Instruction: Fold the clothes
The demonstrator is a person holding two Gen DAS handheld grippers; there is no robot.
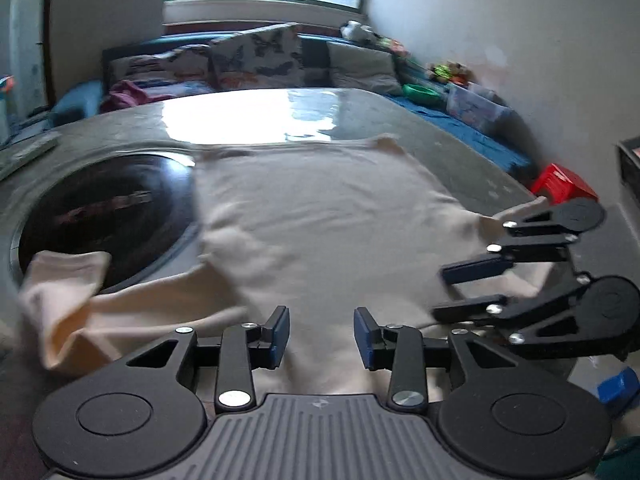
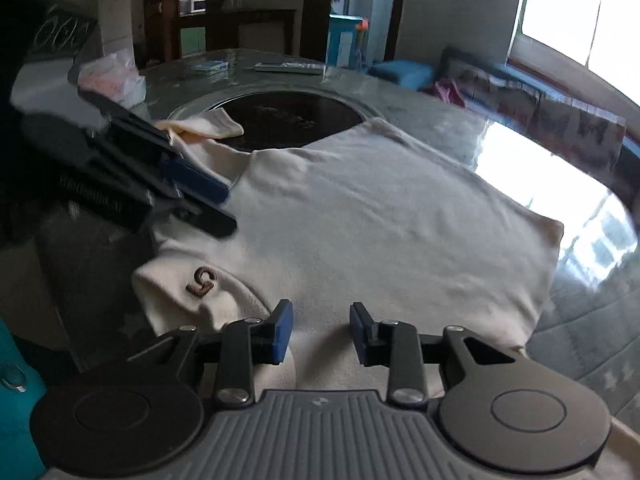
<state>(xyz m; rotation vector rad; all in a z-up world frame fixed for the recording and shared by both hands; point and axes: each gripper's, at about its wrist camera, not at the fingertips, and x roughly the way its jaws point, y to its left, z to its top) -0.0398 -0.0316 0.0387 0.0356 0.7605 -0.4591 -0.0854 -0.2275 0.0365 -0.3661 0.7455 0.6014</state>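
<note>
A cream sweater (image 1: 320, 216) lies spread on a glossy grey table (image 1: 132, 128). One sleeve (image 1: 64, 280) drapes over the table's black round centre (image 1: 104, 204). My left gripper (image 1: 322, 336) hovers over the sweater's near edge, open, its blue pads clear of the cloth. My right gripper (image 1: 452, 292) stands to its right over the other edge, also open. In the right wrist view the sweater (image 2: 380, 220) shows a brown emblem (image 2: 202, 282) on a folded corner. There my right gripper (image 2: 320, 334) is open above a low ridge of cloth, and the left gripper (image 2: 228, 208) is over the sleeve side.
A daybed with patterned pillows (image 1: 256, 56) runs behind the table under a bright window. A red stool (image 1: 564, 186) and a green bowl (image 1: 420, 94) sit at the right. On the table's far side lie a remote (image 2: 288, 67) and a plastic bag (image 2: 112, 76).
</note>
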